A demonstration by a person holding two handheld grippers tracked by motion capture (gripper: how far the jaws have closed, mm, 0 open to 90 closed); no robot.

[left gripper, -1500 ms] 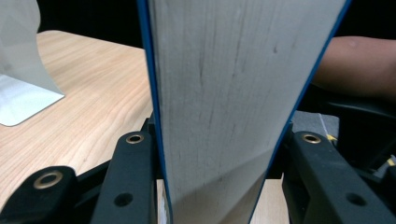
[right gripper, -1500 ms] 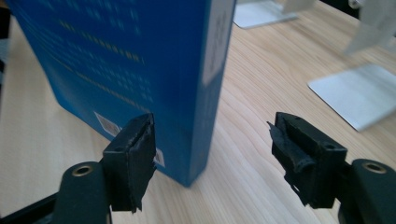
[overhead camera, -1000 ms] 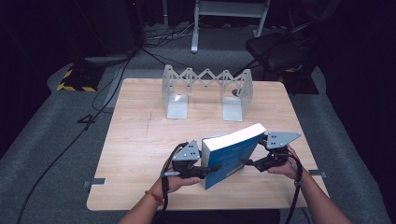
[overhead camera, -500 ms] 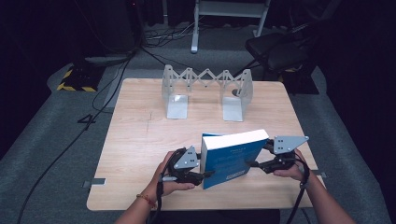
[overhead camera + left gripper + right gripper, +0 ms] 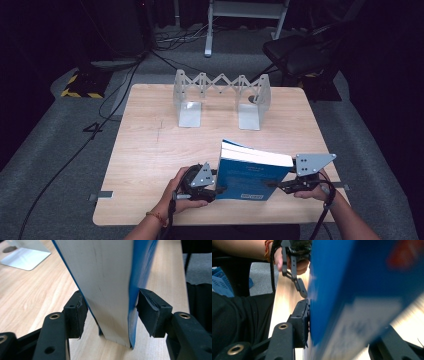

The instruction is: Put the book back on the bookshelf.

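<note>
Wooden table (image 5: 150,150) on grey carpet (image 5: 60,150)

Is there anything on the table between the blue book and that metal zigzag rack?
Nothing visible is in the way. In the high view only bare table lies between the blue book, held between the left gripper and right gripper, and the rack.
</note>
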